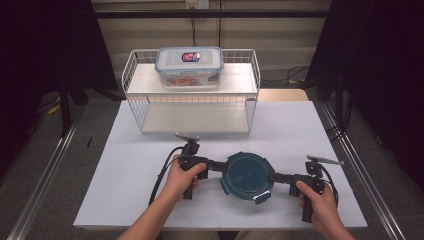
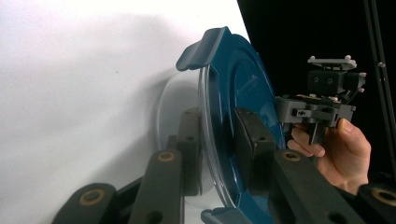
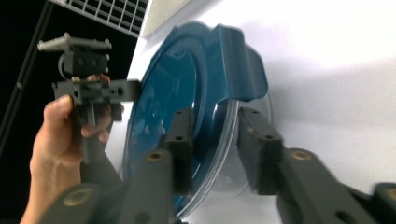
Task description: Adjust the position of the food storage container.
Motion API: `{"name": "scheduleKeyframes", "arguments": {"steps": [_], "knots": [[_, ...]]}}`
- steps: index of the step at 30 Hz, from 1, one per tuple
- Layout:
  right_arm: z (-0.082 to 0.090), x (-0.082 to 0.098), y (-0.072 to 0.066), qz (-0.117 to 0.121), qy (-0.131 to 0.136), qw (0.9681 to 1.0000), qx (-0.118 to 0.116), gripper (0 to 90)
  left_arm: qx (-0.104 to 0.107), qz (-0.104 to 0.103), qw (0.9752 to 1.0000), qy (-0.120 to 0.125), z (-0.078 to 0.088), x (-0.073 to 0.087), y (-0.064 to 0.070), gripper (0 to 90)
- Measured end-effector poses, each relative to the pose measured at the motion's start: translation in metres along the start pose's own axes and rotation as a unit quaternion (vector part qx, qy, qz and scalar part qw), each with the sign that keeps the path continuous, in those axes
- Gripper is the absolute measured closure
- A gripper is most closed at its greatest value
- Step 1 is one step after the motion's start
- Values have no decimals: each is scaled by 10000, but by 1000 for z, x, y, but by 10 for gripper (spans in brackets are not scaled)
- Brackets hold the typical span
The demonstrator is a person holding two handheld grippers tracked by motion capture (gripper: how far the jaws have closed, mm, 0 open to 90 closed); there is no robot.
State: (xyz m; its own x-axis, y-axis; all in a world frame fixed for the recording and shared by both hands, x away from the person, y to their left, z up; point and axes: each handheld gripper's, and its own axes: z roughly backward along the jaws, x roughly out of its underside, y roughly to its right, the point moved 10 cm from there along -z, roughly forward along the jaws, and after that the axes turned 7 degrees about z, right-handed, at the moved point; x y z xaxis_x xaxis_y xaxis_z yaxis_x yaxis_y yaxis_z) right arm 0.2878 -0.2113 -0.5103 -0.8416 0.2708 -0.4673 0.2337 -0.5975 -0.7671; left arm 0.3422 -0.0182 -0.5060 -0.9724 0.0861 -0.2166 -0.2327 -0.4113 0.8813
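Blue-lidded round container (image 1: 247, 176) (no legible label) between both hand-held grippers: left (image 1: 216, 165) clamped, right (image 1: 272, 177) straddling its rim.

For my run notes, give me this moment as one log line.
left gripper: shut on round container rim | right gripper: jaws around opposite rim, grip unclear | round container: blue lid on, on table

The round dark-teal plastic lid (image 1: 247, 174) looked glossy and smooth, catching reflections, and sat on a clear glass-like round bowl (image 2: 180, 109) between both hand-held grippers. The left hand-held gripper (image 2: 217, 144) and right hand-held gripper (image 3: 212, 149) had matt black plastic jaws. The white worktop (image 1: 130, 165) beneath them looked matt and smooth. Beyond them stood a white coated metal wire shelf rack (image 1: 192, 102).
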Motion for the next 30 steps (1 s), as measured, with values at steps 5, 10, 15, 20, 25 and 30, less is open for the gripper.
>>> {"name": "scheduleKeyframes", "arguments": {"steps": [5, 10, 15, 20, 25, 30], "knots": [[-2, -4, 0, -76, 97, 9999, 98, 718, -33, 135, 9999, -48, 3, 2, -1, 731], [-13, -14, -2, -141, 114, 9998, 118, 737, -148, 237, 9995, 122, 10, -5, -7, 731], [-30, -23, -7, -151, 100, 9998, 80, 746, -276, 270, 9988, 288, 26, -13, -14, 740], [-47, -30, -16, -116, 93, 9999, 10, 751, -307, 307, 9980, 455, 41, -17, -18, 744], [-62, -34, -20, -200, 60, 9998, -76, 751, -334, 374, 9970, 585, 53, -20, -25, 744], [-75, -39, -24, -160, 17, 9998, -120, 751, -337, 488, 9956, 724, 61, -22, -30, 743]]}}
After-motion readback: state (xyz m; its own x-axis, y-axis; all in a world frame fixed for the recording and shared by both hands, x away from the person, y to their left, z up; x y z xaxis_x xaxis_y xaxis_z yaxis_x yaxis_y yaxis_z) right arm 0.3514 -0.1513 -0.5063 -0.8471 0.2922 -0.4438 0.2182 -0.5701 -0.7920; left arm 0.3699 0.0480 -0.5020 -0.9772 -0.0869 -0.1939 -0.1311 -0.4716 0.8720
